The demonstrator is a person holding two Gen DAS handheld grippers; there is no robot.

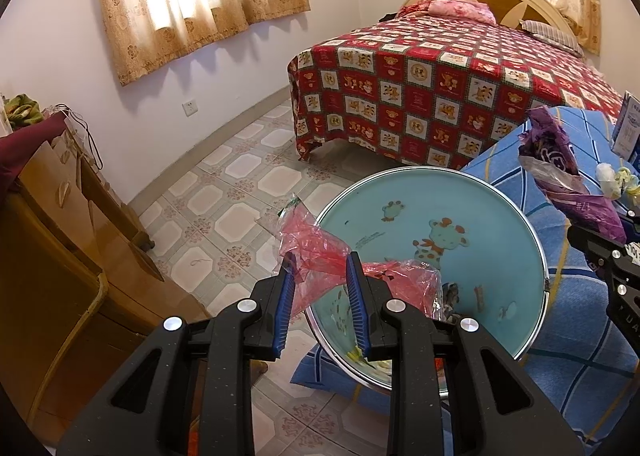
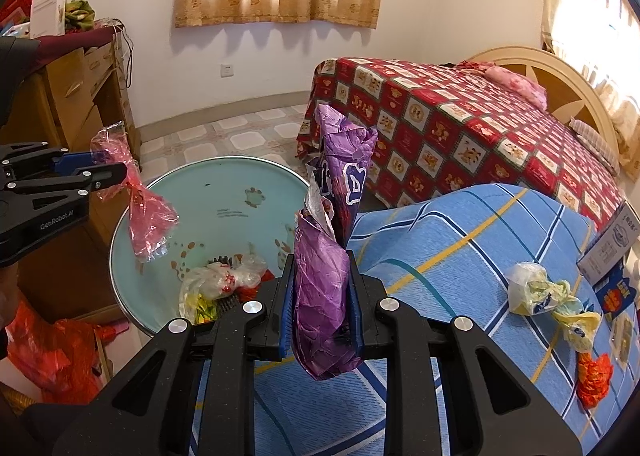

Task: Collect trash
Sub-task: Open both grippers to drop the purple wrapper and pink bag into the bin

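Over the round blue bin [image 2: 224, 195], a pink plastic wrapper [image 2: 144, 211] hangs from the left gripper [image 2: 120, 175]. Its two fingers are pressed together on the top of the wrapper, and the rest dangles down above the bin's rim. In the left wrist view the same wrapper [image 1: 316, 252] sits between the blue finger pads [image 1: 286, 296] of the left gripper [image 1: 320, 296], with crinkly ends sticking out on both sides.

The right gripper [image 2: 320, 304] is clamped on a purple snack bag [image 2: 332, 256]. The bag stands up tall between the fingers and pokes out below them too. It is held just beside the bin, over the edge of a blue checked cloth [image 2: 460, 256].

Inside the bin lies more trash: a clear bag with red and yellow bits [image 2: 218, 286].

On the blue cloth, well apart from the grippers, lie a crumpled white and yellow wrapper [image 2: 548, 296] and an orange wrapper [image 2: 594, 380]. A box [image 2: 612, 244] sits near the cloth's far edge.

Behind it all stands a bed with a red teddy bear blanket [image 2: 460, 127]. A wooden dresser [image 2: 76, 95] stands by the wall.
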